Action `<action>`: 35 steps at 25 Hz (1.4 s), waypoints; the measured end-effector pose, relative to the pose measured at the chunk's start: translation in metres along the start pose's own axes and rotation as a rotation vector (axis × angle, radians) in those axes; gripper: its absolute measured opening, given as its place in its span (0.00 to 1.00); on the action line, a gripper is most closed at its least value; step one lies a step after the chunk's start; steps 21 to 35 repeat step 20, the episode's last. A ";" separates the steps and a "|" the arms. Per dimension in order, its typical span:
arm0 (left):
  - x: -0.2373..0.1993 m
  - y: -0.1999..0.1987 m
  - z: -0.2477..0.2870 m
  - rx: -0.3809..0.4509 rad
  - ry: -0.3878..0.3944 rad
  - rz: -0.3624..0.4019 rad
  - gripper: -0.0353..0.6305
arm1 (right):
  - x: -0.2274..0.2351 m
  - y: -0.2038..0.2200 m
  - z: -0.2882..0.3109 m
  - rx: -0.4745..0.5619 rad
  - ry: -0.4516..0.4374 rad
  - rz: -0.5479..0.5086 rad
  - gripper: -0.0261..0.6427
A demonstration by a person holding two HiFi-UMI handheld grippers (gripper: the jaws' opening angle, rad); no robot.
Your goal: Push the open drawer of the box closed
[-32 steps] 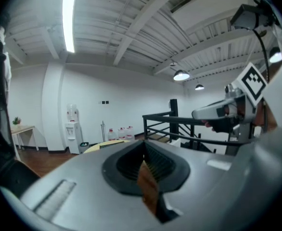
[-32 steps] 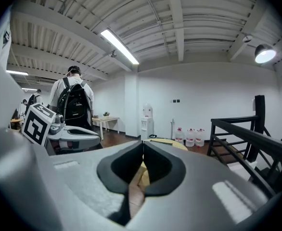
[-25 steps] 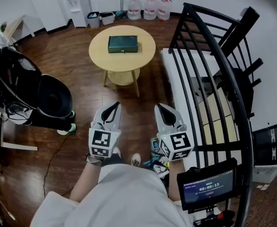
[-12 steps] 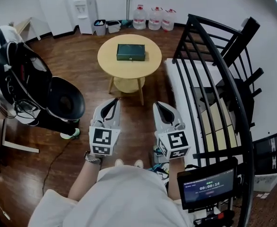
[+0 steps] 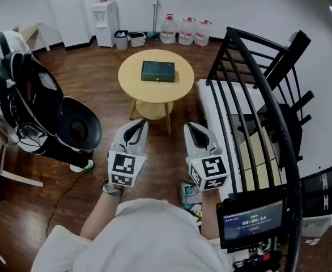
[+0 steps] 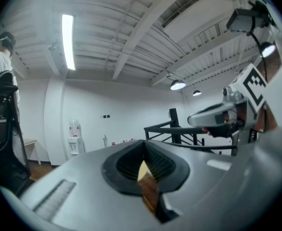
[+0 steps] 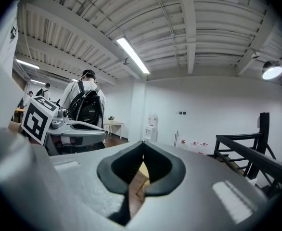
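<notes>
A dark green box [image 5: 158, 71] lies on the round wooden table [image 5: 136, 83] ahead of me in the head view. From here I cannot make out its drawer. Both grippers are held side by side well short of the table, pointing toward it. My left gripper [image 5: 139, 123] [image 6: 143, 142] has its tips almost together, the jaws just opening, with nothing between them. The right gripper [image 5: 191, 127] [image 7: 143, 143] is shut and empty. Through each gripper's jaws only a sliver of yellow table and brown floor shows.
A black stair railing [image 5: 251, 95] runs along the right. A black office chair [image 5: 78, 129] with a backpack [image 5: 18, 89] stands at the left. Water bottles [image 5: 186, 30] and a dispenser [image 5: 105, 13] line the far wall. A small screen [image 5: 251, 222] sits near my right arm.
The whole view has shifted forward: the table and box sit slightly lower and closer in the head view. Both grippers keep their place in front of the body.
</notes>
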State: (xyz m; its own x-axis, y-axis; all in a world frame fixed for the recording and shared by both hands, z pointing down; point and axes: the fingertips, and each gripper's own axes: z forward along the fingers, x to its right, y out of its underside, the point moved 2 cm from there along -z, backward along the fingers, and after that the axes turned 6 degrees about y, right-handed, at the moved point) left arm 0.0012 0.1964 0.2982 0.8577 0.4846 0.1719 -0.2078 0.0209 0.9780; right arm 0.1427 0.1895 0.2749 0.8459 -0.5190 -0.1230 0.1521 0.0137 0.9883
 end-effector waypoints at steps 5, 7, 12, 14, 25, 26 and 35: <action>0.002 0.001 0.005 -0.002 0.009 -0.003 0.06 | 0.001 -0.001 0.001 0.011 0.013 -0.041 0.04; 0.004 0.001 0.006 -0.007 0.011 0.014 0.06 | 0.001 0.001 0.002 0.006 0.015 -0.037 0.04; 0.006 0.006 0.007 -0.014 0.017 0.011 0.06 | 0.001 0.006 0.001 -0.007 0.021 -0.035 0.04; 0.005 0.008 0.006 -0.018 0.019 0.007 0.06 | 0.000 0.008 0.002 -0.014 0.023 -0.035 0.04; 0.006 0.013 0.006 -0.018 0.028 -0.010 0.06 | -0.004 0.011 0.004 -0.019 0.018 -0.046 0.04; 0.006 0.013 0.006 -0.018 0.028 -0.010 0.06 | -0.004 0.011 0.004 -0.019 0.018 -0.046 0.04; 0.006 0.013 0.006 -0.018 0.028 -0.010 0.06 | -0.004 0.011 0.004 -0.019 0.018 -0.046 0.04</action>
